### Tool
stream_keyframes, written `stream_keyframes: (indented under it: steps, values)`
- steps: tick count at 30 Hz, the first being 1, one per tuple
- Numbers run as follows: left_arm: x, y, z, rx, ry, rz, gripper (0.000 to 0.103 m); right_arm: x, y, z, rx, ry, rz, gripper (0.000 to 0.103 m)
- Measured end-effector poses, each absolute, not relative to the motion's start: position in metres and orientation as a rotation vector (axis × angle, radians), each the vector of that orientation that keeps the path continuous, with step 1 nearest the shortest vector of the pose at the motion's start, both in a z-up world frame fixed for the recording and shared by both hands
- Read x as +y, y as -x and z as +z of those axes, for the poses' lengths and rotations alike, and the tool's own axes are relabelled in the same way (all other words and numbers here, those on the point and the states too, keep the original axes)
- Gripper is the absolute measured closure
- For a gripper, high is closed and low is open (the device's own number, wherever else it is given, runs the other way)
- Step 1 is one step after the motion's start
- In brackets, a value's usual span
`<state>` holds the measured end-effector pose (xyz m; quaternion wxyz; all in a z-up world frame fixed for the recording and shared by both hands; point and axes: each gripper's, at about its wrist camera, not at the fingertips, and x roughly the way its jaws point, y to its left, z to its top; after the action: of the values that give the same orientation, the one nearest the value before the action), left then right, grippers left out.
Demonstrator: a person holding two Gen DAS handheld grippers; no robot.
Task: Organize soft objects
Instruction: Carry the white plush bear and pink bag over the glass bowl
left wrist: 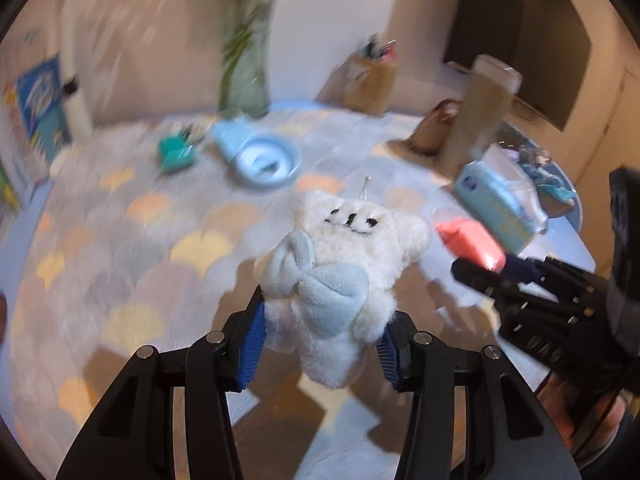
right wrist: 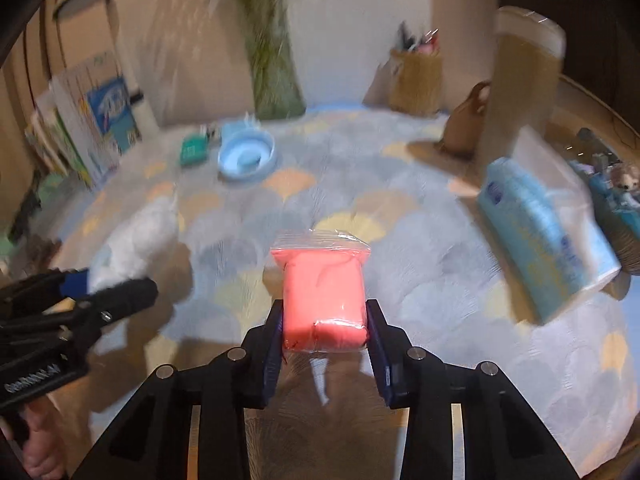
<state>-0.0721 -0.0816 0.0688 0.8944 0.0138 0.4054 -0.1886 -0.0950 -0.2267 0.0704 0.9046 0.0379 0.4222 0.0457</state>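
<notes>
My left gripper (left wrist: 320,340) is shut on a white plush toy (left wrist: 340,264) with a pale blue bow and a stitched face, held above the table. My right gripper (right wrist: 324,344) is shut on a pink soft block in a clear plastic bag (right wrist: 324,292), also held above the table. In the left wrist view the right gripper (left wrist: 480,268) shows at the right with the pink block (left wrist: 468,244). In the right wrist view the left gripper (right wrist: 100,292) shows at the left with the blurred plush (right wrist: 140,236).
A round table with a scallop-patterned cloth (right wrist: 400,208) carries a light blue bowl (right wrist: 246,156), a teal box (right wrist: 192,152), a blue tissue pack (right wrist: 536,232), a glass vase (right wrist: 276,80), a woven holder (right wrist: 416,80) and a tall cylinder (right wrist: 520,80). Books (right wrist: 96,120) stand at the left.
</notes>
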Motion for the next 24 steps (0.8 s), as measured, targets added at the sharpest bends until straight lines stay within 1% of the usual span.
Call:
stream_keyframes:
  steps: [7, 13, 16, 19, 24]
  values:
    - [-0.175, 0.070, 0.117, 0.755, -0.127, -0.569, 0.057, -0.322, 0.109, 0.136, 0.724, -0.185, -0.042, 0.066]
    - [-0.278, 0.055, 0.134, 0.756, -0.175, -0.722, 0.057, -0.440, 0.129, 0.161, 0.648, -0.276, -0.251, 0.066]
    - [-0.331, 0.043, 0.134, 0.763, -0.218, -0.754, 0.057, -0.493, 0.125, 0.163, 0.661, -0.332, -0.307, 0.066]
    - [-0.377, 0.028, 0.132, 0.759, -0.248, -0.764, 0.057, -0.522, 0.110, 0.168, 0.667, -0.309, -0.332, 0.066]
    - [-0.419, 0.003, 0.129, 0.756, -0.269, -0.752, 0.057, -0.548, 0.066, 0.177, 0.704, -0.272, -0.282, 0.066]
